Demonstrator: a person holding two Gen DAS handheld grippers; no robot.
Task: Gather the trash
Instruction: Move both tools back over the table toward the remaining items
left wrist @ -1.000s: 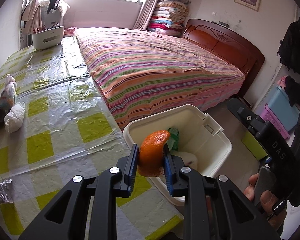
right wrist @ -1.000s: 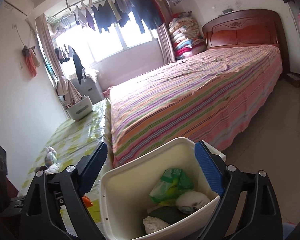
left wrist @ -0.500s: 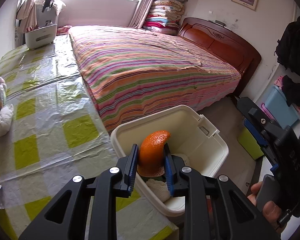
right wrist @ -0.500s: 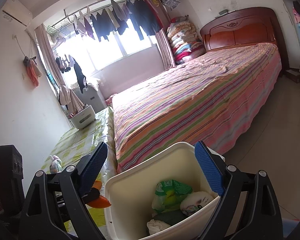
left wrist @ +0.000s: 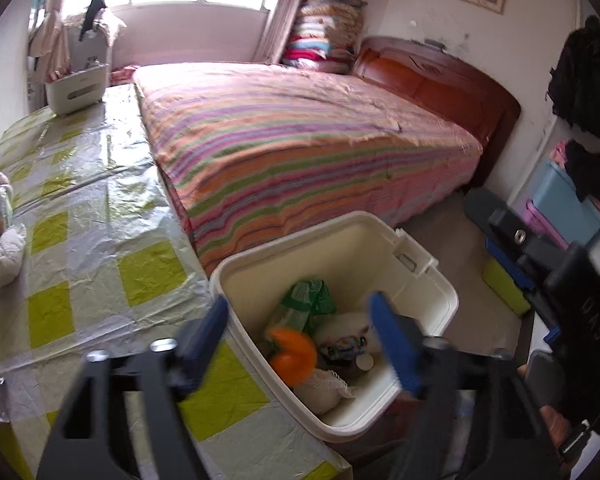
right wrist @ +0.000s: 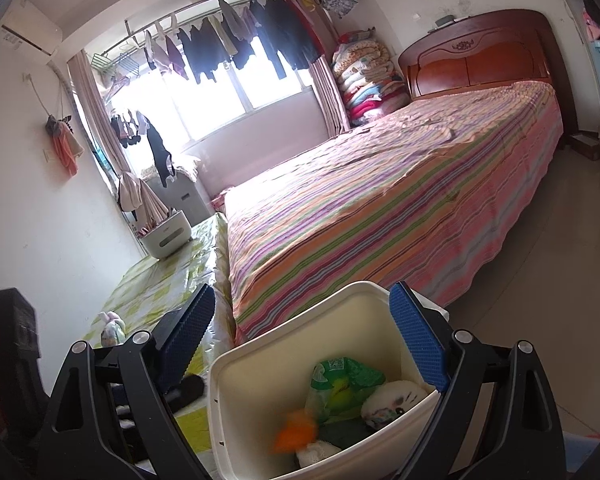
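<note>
Two hand-held grippers frame one bin. Left hand-held gripper (left wrist: 300,340): jaws opening, nothing pressed between them; the curled orange fruit peel (left wrist: 291,356) lies below in the white plastic rectangular bin (left wrist: 432,276). Right hand-held gripper (right wrist: 312,336): jaws wide, straddling the bin without visibly gripping. Crumpled white tissue wad (left wrist: 7,250) waits on the checked plastic-covered counter (left wrist: 99,216); judged light and soft, best pinched across its middle.

An orange peel (left wrist: 291,354), motion-blurred, sits in the cream bin (left wrist: 432,276) among a green bag (left wrist: 310,306) and wadded tissue (left wrist: 324,390).
</note>
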